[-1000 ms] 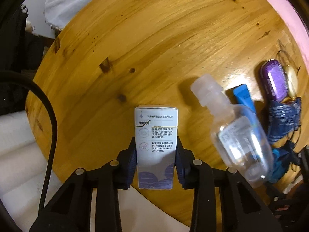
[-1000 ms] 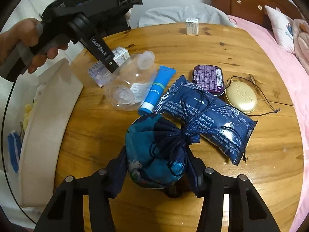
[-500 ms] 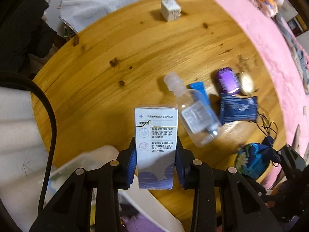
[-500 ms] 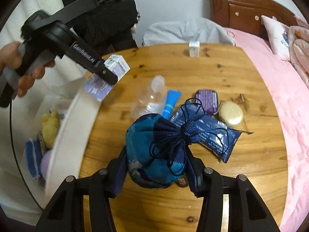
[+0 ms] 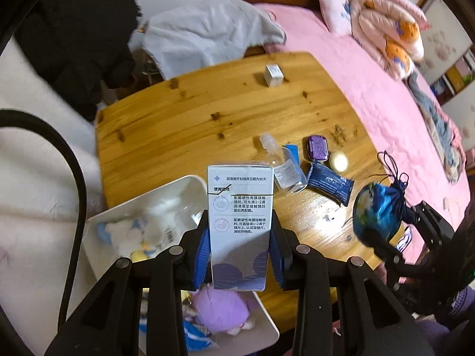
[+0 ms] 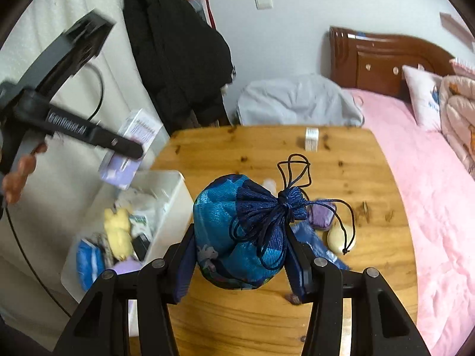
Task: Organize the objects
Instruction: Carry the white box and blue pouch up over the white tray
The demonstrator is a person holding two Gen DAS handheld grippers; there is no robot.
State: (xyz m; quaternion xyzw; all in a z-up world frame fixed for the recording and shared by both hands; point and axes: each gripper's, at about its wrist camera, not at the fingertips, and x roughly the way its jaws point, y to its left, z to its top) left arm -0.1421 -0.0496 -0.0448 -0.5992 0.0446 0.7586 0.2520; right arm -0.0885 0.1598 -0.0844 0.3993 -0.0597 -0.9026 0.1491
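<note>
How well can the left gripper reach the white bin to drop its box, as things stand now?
Probably yes. The left gripper, shut on the printed box, hangs above the open white bin beside the table; nothing covers the opening, only toys lie inside.

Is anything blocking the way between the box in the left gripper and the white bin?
Nothing visible does. The left gripper holds the box above the white bin, whose top is open. Plush toys lie inside, but none rise toward the box.
</note>
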